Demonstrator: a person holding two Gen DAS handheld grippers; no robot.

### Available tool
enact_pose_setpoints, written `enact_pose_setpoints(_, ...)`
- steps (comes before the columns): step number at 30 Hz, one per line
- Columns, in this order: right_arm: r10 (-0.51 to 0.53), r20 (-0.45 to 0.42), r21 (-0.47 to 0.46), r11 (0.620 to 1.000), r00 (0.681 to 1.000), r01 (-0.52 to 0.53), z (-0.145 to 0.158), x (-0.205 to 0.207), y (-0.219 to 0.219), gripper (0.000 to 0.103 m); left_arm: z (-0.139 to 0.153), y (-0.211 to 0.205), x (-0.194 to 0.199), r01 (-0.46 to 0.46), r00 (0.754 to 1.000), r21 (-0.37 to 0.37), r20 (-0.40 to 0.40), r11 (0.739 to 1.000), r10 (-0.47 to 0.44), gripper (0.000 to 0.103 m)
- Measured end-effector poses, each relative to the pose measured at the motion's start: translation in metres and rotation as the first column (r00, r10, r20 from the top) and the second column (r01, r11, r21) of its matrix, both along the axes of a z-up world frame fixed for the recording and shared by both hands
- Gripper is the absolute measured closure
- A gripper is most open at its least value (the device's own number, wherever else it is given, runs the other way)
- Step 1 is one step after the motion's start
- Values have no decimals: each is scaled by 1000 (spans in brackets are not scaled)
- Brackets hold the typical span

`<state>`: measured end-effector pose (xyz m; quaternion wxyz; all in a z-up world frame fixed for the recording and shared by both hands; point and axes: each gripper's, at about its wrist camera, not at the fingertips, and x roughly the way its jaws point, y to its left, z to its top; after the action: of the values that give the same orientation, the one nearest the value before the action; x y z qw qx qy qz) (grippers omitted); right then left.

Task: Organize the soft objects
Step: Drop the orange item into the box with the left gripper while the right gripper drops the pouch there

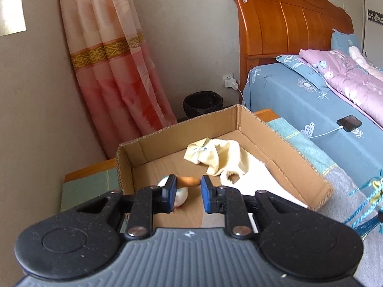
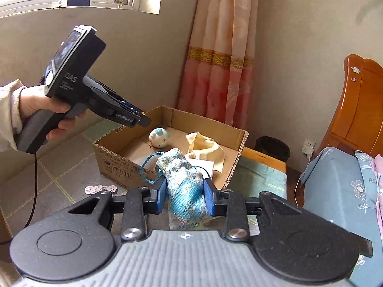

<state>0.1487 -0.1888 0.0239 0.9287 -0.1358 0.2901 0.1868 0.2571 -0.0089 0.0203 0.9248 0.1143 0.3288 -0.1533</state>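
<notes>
An open cardboard box [image 1: 275, 129] [image 2: 115, 165] holds a crumpled pale yellow cloth [image 1: 222, 155] [image 2: 201, 143], a round white-and-blue soft toy [image 2: 159, 137] [image 1: 180, 198] and a white sheet [image 1: 258, 179]. My right gripper [image 2: 184, 196] is shut on a shiny blue drawstring pouch [image 2: 184, 179], held above the box's near side; its blue cord [image 2: 148, 167] loops to the left. The pouch's tassels [image 1: 366, 205] show at the right edge of the left wrist view. My left gripper [image 1: 188, 193] [image 2: 143, 119] hovers over the box's left end, jaws drawn close with nothing between them, a hand [image 2: 40, 105] on its grip.
The box rests on a low wooden bench with a green mat [image 2: 261, 174]. A bed with a blue sheet [image 1: 287, 95], a purple quilt [image 1: 347, 79] and a charging phone [image 1: 349, 122] lies to the right. A black bin [image 1: 203, 102] and a pink curtain [image 1: 115, 71] stand behind. Two pink insoles [image 2: 100, 189] lie nearby.
</notes>
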Motion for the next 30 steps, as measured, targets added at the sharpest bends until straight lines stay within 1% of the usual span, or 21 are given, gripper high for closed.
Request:
enact_pose_setpoints(2, 0, 6, -4, 1000, 1000, 0, 2, 7, 2, 66, 2, -9, 12, -4, 1000, -14, 16, 1000, 4, 80)
enact_pose_setpoints(3, -1, 8, -5, 1000, 1000, 1, 3, 10, 3, 66, 3, -13, 16, 2, 1000, -17, 21, 1000, -2, 69)
enact_pose_setpoints(4, -3, 9, -6, 1000, 1000, 3, 3, 13, 4, 66, 2, -15, 19, 12, 1000, -22, 15, 1000, -11, 61)
enact_pose_setpoints(5, -5, 9, -6, 1000, 1000, 5, 4, 15, 5, 66, 2, -17, 22, 7, 1000, -23, 10, 1000, -7, 42)
enact_pose_setpoints(6, -8, 8, -6, 1000, 1000, 8, 4, 17, 6, 66, 1, -16, 21, -4, 1000, -20, 14, 1000, 4, 26)
enact_pose_setpoints(7, -12, 6, -4, 1000, 1000, 12, 4, 19, 7, 66, 1, -14, 19, -10, 1000, -17, 25, 1000, 11, 22)
enact_pose_setpoints(8, -13, 3, -2, 1000, 1000, 13, 4, 20, 7, 66, 0, -12, 15, -17, 999, -18, 33, 1000, 17, 19)
enact_pose_setpoints(10, -13, -2, 4, 1000, 1000, 13, 4, 24, 9, 66, 2, -2, 4, -35, 999, -17, 30, 999, 36, 19)
enact_pose_setpoints(11, -12, -3, 4, 1000, 1000, 12, 4, 27, 10, 66, 3, 3, -4, -40, 999, -17, 34, 999, 40, 16)
enact_pose_setpoints(12, -12, -4, 3, 1000, 1000, 12, 3, 28, 11, 66, 5, 9, -13, -47, 998, -16, 44, 999, 48, 9)
enact_pose_setpoints(14, -14, -7, -2, 1000, 1000, 14, 3, 33, 14, 66, 9, 20, -35, -67, 995, -8, 71, 998, 68, 4)
enact_pose_setpoints(17, -9, -13, -1, 1000, 1000, 9, 3, 40, 22, 66, 12, 37, -69, -93, 991, 2, 93, 996, 93, 3)
enact_pose_setpoints(20, -2, -18, 1, 1000, 1000, 2, 4, 49, 36, 66, 10, 52, -101, -153, 982, -3, 108, 988, 153, 1)
enact_pose_setpoints(23, 14, -25, 16, 1000, 1000, -14, 8, 60, 54, 66, 4, 68, -130, -219, 967, -22, 130, 976, 220, 1)
enact_pose_setpoints(26, 42, -37, 32, 999, 998, -41, 11, 72, 79, 66, -5, 78, -152, -274, 953, -13, 127, 962, 274, 1)
enact_pose_setpoints(30, 83, -45, 40, 996, 996, -81, 10, 86, 118, 66, -16, 88, -171, -291, 951, -15, 100, 956, 291, 1)
